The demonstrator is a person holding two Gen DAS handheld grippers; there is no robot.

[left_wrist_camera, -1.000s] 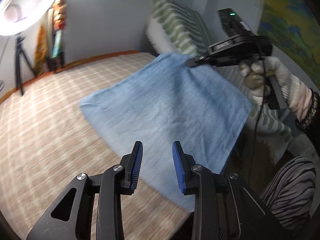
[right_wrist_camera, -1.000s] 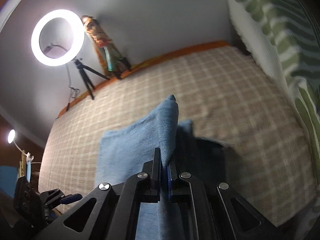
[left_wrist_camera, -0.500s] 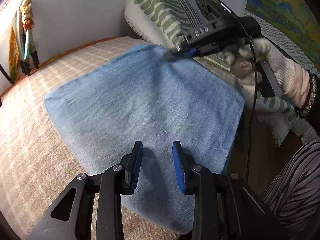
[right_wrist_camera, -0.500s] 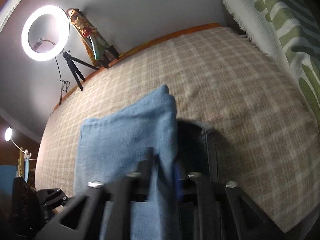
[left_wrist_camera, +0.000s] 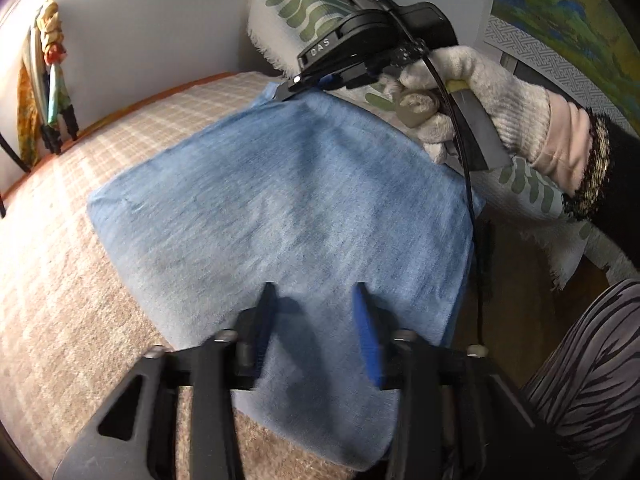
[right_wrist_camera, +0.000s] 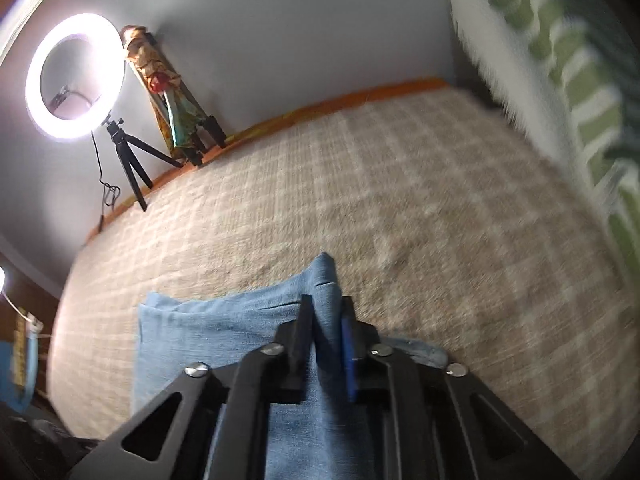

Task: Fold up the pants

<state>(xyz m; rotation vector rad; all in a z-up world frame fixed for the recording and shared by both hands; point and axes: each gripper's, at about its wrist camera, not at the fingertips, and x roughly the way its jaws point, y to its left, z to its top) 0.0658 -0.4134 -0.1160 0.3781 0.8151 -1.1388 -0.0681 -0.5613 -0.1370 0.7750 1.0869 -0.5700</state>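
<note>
The folded blue denim pants lie flat on the checked beige bedspread. My left gripper is open and empty, hovering just over the near edge of the pants. My right gripper sits at the far corner of the pants, held by a gloved hand. In the right wrist view the right gripper has its jaws a little apart with a fold of the pants between them; the fingers stand beside the cloth.
A green-and-white patterned throw hangs at the far right of the bed. A ring light on a tripod and a wrapped bundle stand by the wall beyond the orange bed edge. My striped trouser leg is at the right.
The right gripper lowered the lifted corner of the pants onto the bed and its jaws parted. The pants now lie flat. The left gripper moved closer over the near edge.
</note>
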